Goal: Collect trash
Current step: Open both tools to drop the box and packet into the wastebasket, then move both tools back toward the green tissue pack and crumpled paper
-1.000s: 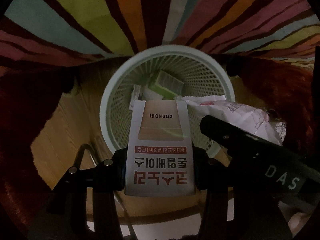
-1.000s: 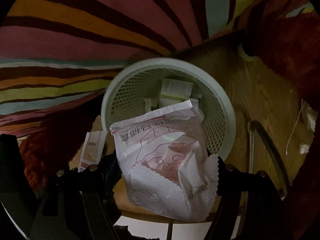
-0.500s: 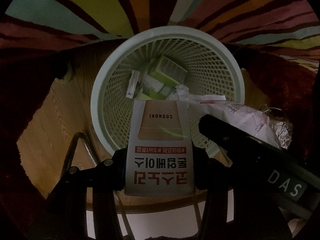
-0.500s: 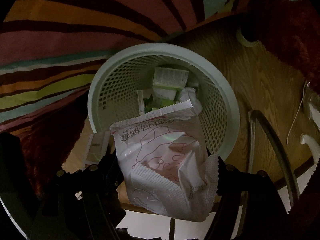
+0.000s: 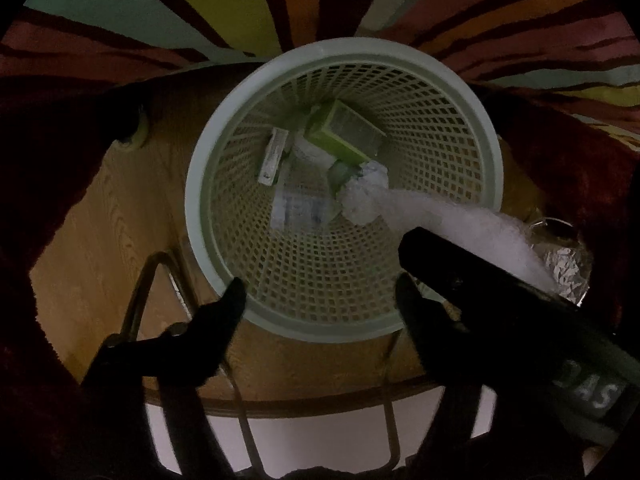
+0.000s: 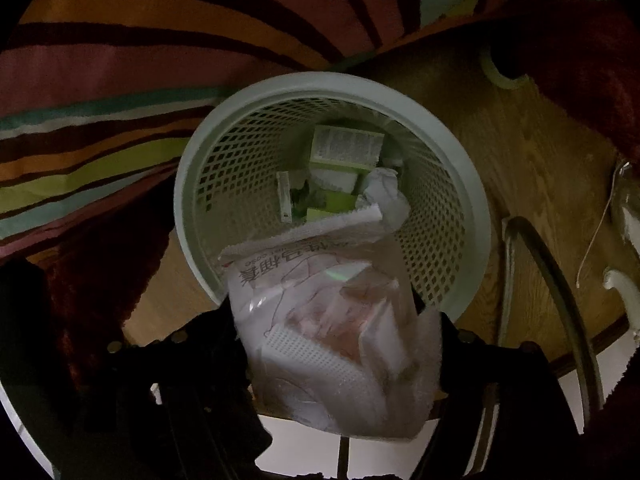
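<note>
A pale green mesh basket (image 5: 344,46) (image 6: 332,80) stands on the floor below both grippers. It holds a green box (image 5: 344,136) (image 6: 346,146), crumpled paper (image 5: 366,188) and other scraps. My left gripper (image 5: 318,296) is opening above the near rim with nothing between its fingers. The printed packet (image 5: 298,206) shows as a faint blur inside the basket. My right gripper (image 6: 336,328) is opening too. The white plastic bag (image 6: 328,320) (image 5: 460,224) is still between its fingers, blurred, its top edge over the basket's rim.
The basket sits on wooden floor (image 5: 120,216) beside a striped rug (image 6: 120,60) and dark red shag (image 5: 48,160). A metal frame (image 5: 140,300) (image 6: 560,280) stands close to the basket. Crumpled foil (image 5: 568,272) lies at the right, a thin white cable (image 6: 596,232) further right.
The left gripper has opened and the printed packet has dropped from it into the basket. The right jaws have widened around the white bag. Both grippers have sunk closer to the basket.
</note>
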